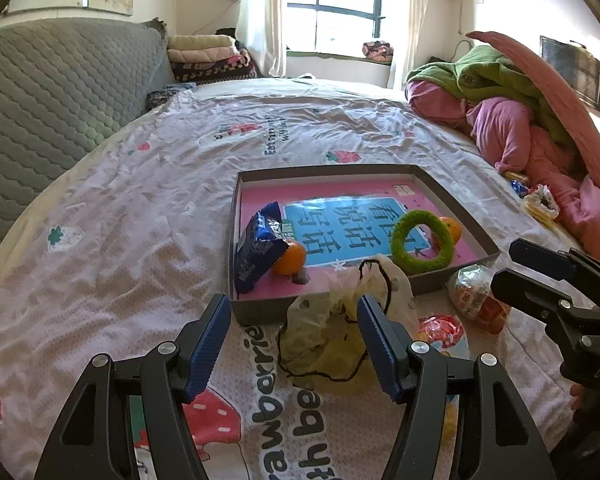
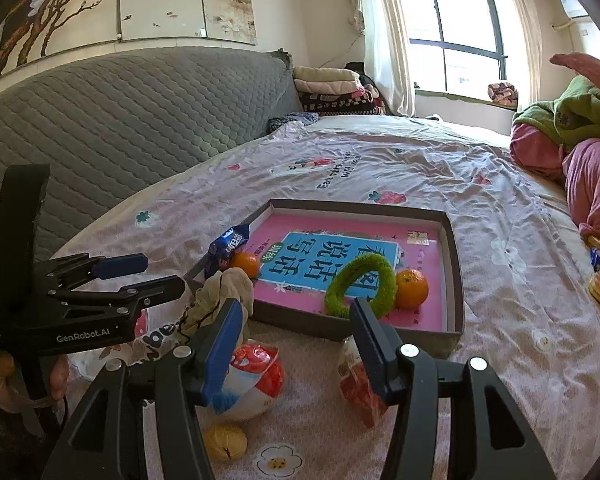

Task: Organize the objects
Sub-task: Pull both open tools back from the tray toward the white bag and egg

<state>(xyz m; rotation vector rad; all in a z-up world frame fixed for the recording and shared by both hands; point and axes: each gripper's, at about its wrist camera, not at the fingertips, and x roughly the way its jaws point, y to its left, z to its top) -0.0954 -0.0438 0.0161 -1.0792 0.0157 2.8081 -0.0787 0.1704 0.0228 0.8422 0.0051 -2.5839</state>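
Bedroom scene: strawberry-print bedsheet (image 1: 120, 240) fills most of both views, grey quilted headboard (image 1: 52, 92) at upper left, window (image 1: 340, 4) top centre, pile of pink and green bedding (image 1: 512, 112) at right. Shallow grey box (image 1: 256, 312) sits mid-frame with a pink-and-blue book (image 1: 340, 220) lining its bottom; inside it are a blue snack packet (image 1: 258, 248) leaning on the left wall, an orange (image 1: 290, 258) touching that packet, a green fuzzy ring (image 1: 418, 240) propped upright, and a second orange (image 1: 450, 228) just behind the ring. Left gripper (image 1: 292, 344) at bottom centre, jaws apart, nothing clamped (a crumpled yellowish bag (image 1: 324, 340) with black cord lies between and below the pads, contact unclear). Right gripper (image 2: 292, 352) jaws apart too, empty, over a red-and-white snack bag (image 2: 256, 380) and a red packet (image 2: 356, 384) on the sheet below the box. Small yellow object (image 2: 225, 442) at bottom of the right view.
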